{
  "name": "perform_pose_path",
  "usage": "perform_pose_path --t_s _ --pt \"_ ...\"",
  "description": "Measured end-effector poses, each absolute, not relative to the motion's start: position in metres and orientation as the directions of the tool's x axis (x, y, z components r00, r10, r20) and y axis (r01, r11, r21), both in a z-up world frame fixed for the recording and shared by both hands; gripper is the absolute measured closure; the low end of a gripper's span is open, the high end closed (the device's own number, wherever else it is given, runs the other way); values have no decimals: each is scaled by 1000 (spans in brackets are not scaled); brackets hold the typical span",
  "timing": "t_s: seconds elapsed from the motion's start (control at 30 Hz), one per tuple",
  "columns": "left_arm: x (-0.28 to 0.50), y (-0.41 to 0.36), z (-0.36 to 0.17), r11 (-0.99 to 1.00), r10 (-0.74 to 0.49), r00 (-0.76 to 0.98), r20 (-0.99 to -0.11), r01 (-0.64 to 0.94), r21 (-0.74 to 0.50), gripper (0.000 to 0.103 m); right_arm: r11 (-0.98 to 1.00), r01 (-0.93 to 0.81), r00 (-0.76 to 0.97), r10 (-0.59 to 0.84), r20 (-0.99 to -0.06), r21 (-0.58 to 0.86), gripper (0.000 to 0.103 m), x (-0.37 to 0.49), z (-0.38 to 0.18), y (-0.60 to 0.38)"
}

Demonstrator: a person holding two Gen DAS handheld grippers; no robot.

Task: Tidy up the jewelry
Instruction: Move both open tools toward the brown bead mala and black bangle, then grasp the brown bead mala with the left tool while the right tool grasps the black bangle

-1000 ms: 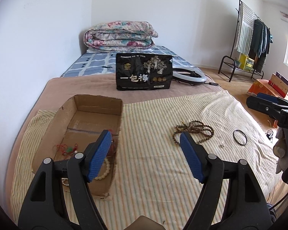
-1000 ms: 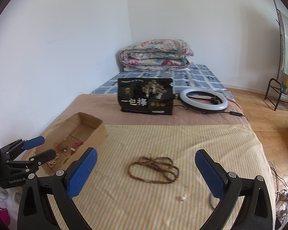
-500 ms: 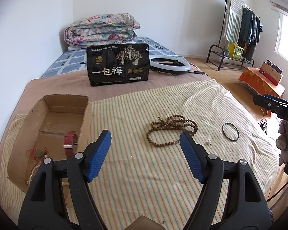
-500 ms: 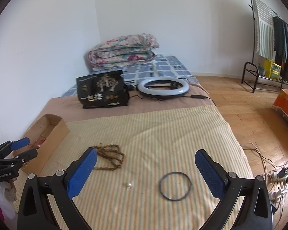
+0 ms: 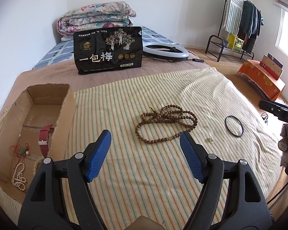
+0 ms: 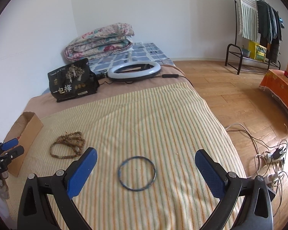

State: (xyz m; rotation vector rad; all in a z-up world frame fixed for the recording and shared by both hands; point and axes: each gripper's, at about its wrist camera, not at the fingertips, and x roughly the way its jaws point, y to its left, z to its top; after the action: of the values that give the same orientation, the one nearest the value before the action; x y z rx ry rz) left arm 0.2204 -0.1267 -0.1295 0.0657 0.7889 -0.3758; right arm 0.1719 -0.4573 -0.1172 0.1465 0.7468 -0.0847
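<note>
A brown bead necklace (image 5: pixel 166 123) lies on the striped blanket (image 5: pixel 144 172), just ahead of my open, empty left gripper (image 5: pixel 145 140). It also shows in the right wrist view (image 6: pixel 68 145). A dark bangle (image 6: pixel 137 173) lies between the fingers of my open, empty right gripper (image 6: pixel 144 159), a little ahead; it also shows in the left wrist view (image 5: pixel 234 126). A small white bead (image 5: pixel 209 139) lies between necklace and bangle. The cardboard box (image 5: pixel 65 107) at left holds a red watch strap (image 5: pixel 44 138), a red cord charm (image 5: pixel 21 150) and a white bead string (image 5: pixel 19 177).
A black snack bag (image 5: pixel 108 49) stands at the back of the bed, with a ring light (image 5: pixel 165 52) and a folded quilt (image 5: pixel 96 20) behind. The bed's right edge drops to wooden floor with cables (image 6: pixel 268 157). A clothes rack (image 6: pixel 255 30) stands far right.
My left gripper swung right from over the box to face the bead necklace. My right gripper swung right from the necklace to face the bangle. Both stayed open.
</note>
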Motion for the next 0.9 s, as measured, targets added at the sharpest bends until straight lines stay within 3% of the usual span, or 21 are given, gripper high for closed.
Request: perform_pose_path --t_s 0.5,0.9 --pt "230 -128 -156 936 -301 611 -732 335 -105 27 978 172 667 -30 -744 115 0 174 -160 -480" --pt "245 -149 -166 918 -302 604 -738 392 -55 27 987 125 630 -2 -776 99 4 181 -180 -475"
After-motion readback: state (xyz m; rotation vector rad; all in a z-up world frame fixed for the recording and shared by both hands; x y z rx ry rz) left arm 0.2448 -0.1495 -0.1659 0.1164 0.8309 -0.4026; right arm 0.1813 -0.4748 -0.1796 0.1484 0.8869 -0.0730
